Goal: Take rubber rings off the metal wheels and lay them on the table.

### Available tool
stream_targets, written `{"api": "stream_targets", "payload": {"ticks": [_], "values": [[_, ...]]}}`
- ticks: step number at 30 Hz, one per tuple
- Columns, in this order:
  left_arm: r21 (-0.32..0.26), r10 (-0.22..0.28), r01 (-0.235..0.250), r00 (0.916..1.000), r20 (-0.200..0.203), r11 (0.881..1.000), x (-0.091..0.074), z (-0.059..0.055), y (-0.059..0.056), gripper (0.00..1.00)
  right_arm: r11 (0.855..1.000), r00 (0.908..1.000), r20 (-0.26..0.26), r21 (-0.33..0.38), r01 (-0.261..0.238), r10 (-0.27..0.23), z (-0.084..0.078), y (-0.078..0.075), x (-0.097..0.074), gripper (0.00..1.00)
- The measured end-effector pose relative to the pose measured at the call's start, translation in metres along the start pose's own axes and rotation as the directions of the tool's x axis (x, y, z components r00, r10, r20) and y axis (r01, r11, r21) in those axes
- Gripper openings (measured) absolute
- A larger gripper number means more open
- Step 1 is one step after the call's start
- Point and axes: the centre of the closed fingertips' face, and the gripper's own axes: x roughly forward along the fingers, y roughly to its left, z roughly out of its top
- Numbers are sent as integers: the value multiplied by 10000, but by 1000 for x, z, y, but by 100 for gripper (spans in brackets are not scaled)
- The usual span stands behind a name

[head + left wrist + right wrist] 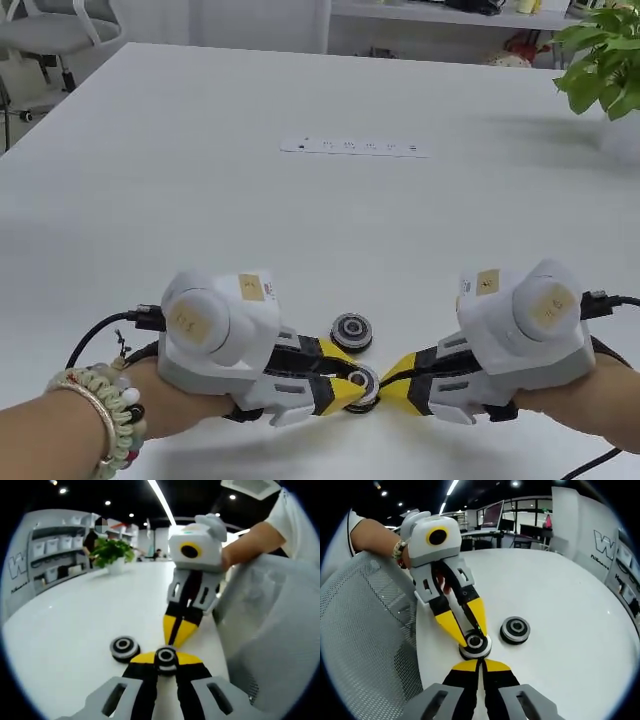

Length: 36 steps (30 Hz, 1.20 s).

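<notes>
A small metal wheel with a black rubber ring [362,381] sits low over the white table [300,220], near its front edge. My left gripper [350,392] is shut on it, one yellow tip on each side; the left gripper view shows this wheel [166,656] between the left gripper's [166,659] tips. My right gripper [388,375] faces it with its jaws together, and the right gripper's [481,664] tips touch the wheel's [475,644] rim. Whether they pinch the ring I cannot tell. A second ringed wheel [351,330] lies flat just beyond.
A white power strip [355,147] lies mid-table. A potted plant [605,60] stands at the far right corner and an office chair [50,30] at the far left. A mesh chair back [365,630] is close behind the grippers.
</notes>
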Motion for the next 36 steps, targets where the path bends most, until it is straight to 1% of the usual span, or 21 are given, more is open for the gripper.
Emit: {"api": "stream_targets", "payload": {"ticks": [3, 5, 6, 10, 11, 12, 14, 15, 18, 19, 20, 21, 23, 25, 27, 28, 31, 32, 33, 35, 36], "values": [[9, -1, 1, 10000, -2, 10000, 0, 0, 0, 14, 9972, 10000, 69, 743, 25, -31, 1, -2, -2, 0], [21, -1, 1, 10000, -11, 10000, 0, 0, 0, 14, 9955, 10000, 90, 950, 6, -15, 1, -3, -2, 0], [27, -2, 2, 10000, -11, 10000, 0, 0, 0, 14, 9926, 10000, 96, 1215, -9, -2, 1, -3, -2, 0], [19, 0, 0, 10000, -6, 10000, -1, 0, 0, 14, 9895, 9994, 317, 1439, -152, 108, 2, -4, -5, 0], [19, 2, -2, 10000, -6, 10000, -1, 0, 0, 14, 9790, 9990, 411, 2024, -225, 145, 3, -3, -6, 0], [22, -1, 1, 10000, -5, 10000, -1, 0, 0, 14, 9636, 9987, 462, 2655, -318, 203, 3, -3, -6, 0], [17, -3, 3, 10000, -1, 10000, -1, 0, 0, 14, 9475, 9980, 566, 3168, -441, 276, 3, -4, -6, 0], [17, -2, 2, 10000, 1, 10000, -1, 0, 0, 14, 9319, 9976, 630, 3592, -502, 295, 2, -5, -6, 0], [25, -5, 5, 10000, -1, 10000, -1, 0, 0, 14, 8950, 9956, 853, 4399, -735, 398, 6, -4, -8, 0], [26, -6, 6, 10000, 4, 10000, -1, 0, 0, 14, 8709, 9962, 810, 4869, -669, 312, 5, -5, -8, 0], [29, -6, 6, 10000, 4, 10000, -1, 0, 0, 14, 8623, 9957, 867, 5012, -717, 324, 6, -5, -8, 0], [32, -6, 6, 10000, 5, 10000, -1, 0, 0, 14, 8397, 9958, 866, 5382, -726, 306, 6, -5, -8, 0], [30, -5, 5, 10000, 10, 10000, -1, 0, 0, 14, 8068, 9939, 1040, 5837, -910, 369, 9, -5, -9, 0], [31, -2, 2, 10000, 17, 10000, -1, 0, 0, 14, 7999, 9939, 1028, 5929, -931, 394, 7, -6, -9, 0], [22, -3, 3, 10000, 42, 10000, -1, 0, 0, 14, 7645, 9919, 1184, 6351, -1106, 451, 8, -5, -9, 0], [19, -1, 1, 10000, 59, 10000, -1, 0, 0, 14, 7343, 9901, 1321, 6672, -1247, 480, 9, -4, -9, 0], [18, 0, -1, 10000, 74, 10000, -1, 0, 0, 14, 6881, 9876, 1483, 7114, -1426, 514, 9, -3, -10, 0], [18, 4, -4, 10000, 78, 10000, -1, 0, 0, 14, 6881, 9872, 1510, 7110, -1451, 521, 9, -2, -10, 0], [18, 7, -7, 10000, 80, 10000, -1, 0, 0, 14, 6821, 9866, 1548, 7160, -1485, 524, 10, -1, -10, 0], [21, 20, -20, 10000, 76, 10000, -1, 0, 0, 14, 6775, 9865, 1558, 7203, -1489, 513, 11, 1, -10, 0], [30, 24, -24, 10000, 72, 10000, -1, 0, 0, 14, 6785, 9864, 1558, 7193, -1491, 515, 12, 2, -10, 0]]}}
